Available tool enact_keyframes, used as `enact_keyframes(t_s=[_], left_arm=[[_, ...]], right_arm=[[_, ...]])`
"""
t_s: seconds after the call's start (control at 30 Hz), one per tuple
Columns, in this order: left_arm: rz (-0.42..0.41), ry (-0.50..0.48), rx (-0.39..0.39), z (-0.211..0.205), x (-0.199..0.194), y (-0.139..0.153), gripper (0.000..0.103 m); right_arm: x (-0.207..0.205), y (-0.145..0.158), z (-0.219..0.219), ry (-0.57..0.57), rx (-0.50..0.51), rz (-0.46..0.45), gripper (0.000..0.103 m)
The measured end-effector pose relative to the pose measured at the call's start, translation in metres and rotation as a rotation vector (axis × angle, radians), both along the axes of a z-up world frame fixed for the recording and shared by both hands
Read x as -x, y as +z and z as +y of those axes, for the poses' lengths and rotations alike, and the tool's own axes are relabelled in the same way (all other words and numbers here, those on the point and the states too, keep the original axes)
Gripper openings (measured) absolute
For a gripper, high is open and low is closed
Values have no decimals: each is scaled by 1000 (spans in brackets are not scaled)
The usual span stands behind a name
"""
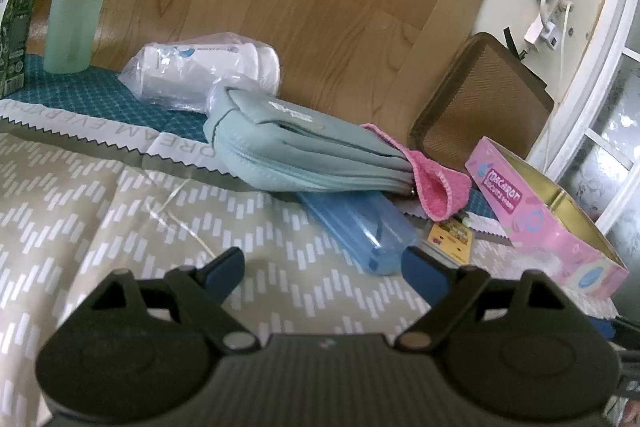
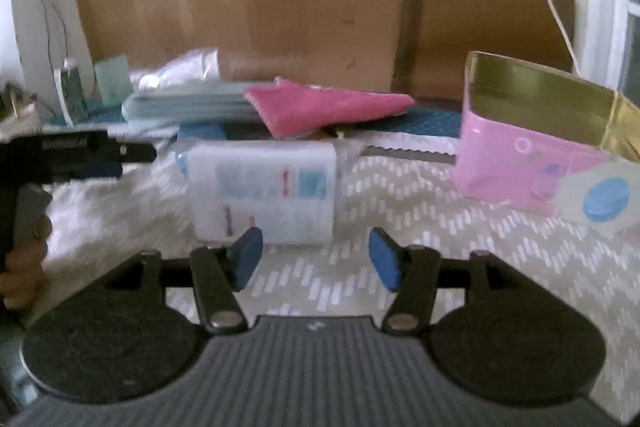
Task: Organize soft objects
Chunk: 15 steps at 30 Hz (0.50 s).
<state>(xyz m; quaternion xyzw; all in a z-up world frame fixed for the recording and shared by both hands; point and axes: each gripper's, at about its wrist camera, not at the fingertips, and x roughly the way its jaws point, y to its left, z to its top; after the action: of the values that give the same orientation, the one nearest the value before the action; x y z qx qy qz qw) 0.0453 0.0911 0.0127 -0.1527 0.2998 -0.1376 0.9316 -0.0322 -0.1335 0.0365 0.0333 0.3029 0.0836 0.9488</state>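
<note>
Right gripper has its jaws spread with nothing between them; a white packet lies just ahead. Left gripper is spread wide and empty too, with the pouch and pink cloth beyond.

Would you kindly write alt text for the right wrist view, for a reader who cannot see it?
The right gripper stands open and empty over a chevron-patterned cloth, just short of a white tissue pack. Behind lie a pink cloth on a pale blue pouch; an open pink tin sits right.
</note>
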Motion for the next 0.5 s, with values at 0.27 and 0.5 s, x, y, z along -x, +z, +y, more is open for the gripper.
enact_keyframes(t_s=[0.27,0.5], left_arm=[[-36,-59,-8,-6,5,2,89],[-71,-74,-62,-16,11,5,89]], right_arm=[[15,-8,46,242,73,-71,90],[-1,-14,46,236,131,-73,90]])
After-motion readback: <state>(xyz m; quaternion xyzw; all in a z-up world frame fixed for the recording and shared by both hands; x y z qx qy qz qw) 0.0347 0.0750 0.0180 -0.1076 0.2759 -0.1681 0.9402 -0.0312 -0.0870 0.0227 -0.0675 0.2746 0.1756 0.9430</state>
